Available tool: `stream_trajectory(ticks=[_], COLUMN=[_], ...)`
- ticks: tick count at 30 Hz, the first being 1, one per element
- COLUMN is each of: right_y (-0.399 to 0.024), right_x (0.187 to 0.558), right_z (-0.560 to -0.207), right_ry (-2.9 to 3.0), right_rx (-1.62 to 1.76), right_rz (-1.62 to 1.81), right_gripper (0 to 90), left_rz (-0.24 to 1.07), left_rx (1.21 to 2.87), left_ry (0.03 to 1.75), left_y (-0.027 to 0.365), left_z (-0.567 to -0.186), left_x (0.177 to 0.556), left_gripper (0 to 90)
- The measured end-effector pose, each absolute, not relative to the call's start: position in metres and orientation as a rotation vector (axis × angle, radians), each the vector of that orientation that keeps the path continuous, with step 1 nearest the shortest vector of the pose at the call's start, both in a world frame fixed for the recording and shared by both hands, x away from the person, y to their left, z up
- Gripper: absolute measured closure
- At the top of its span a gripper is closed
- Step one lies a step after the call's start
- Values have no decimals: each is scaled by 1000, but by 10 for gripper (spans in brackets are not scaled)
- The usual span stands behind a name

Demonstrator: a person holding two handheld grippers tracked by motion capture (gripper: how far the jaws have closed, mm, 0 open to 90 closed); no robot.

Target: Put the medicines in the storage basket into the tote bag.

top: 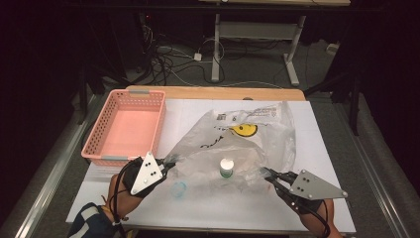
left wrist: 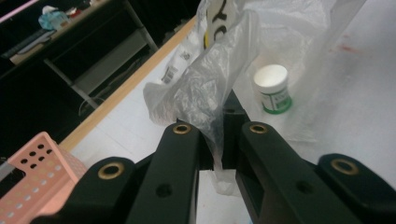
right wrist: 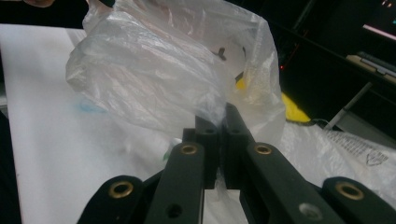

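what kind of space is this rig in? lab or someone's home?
Most likely a lab or recording workspace, not a home: a white-topped table under a fixed overhead camera, loose cables across the floor behind it, and a height-adjustable desk frame in a dark room.

The high view looks forward and down from above the person's side, taking in the whole table (top: 317, 208) and the floor beyond. The left gripper view rides low on the left gripper (left wrist: 218, 140), very near, facing along its jaws across the table toward the far edge. The right gripper view sits equally close on the right gripper (right wrist: 219, 140), facing along its jaws over the table. All three share the bag (top: 237, 144); high and left views share the jar (top: 226, 167) and basket (top: 96, 144).
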State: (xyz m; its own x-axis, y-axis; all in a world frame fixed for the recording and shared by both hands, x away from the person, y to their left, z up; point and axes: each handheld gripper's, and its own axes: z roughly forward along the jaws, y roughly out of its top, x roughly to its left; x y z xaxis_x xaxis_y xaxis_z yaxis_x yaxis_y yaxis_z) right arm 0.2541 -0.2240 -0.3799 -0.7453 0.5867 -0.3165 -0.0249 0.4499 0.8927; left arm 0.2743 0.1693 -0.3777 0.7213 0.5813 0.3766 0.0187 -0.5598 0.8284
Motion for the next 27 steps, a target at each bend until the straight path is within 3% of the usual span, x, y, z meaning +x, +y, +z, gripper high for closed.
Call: stream_trajectory(ticks=[18,27], right_y=[-261,-253], right_x=[299,331], right_z=[-336,-359], right_ry=[1872,1904], right_rx=[606,694], right_rz=[1318,1305], right_gripper=[895,896], left_rz=[793,699], left_rx=[1944,1932], left_ry=[526,467], left_y=[172,132], left_z=[-354,-368], left_x=[335,356], left_gripper=[863,863])
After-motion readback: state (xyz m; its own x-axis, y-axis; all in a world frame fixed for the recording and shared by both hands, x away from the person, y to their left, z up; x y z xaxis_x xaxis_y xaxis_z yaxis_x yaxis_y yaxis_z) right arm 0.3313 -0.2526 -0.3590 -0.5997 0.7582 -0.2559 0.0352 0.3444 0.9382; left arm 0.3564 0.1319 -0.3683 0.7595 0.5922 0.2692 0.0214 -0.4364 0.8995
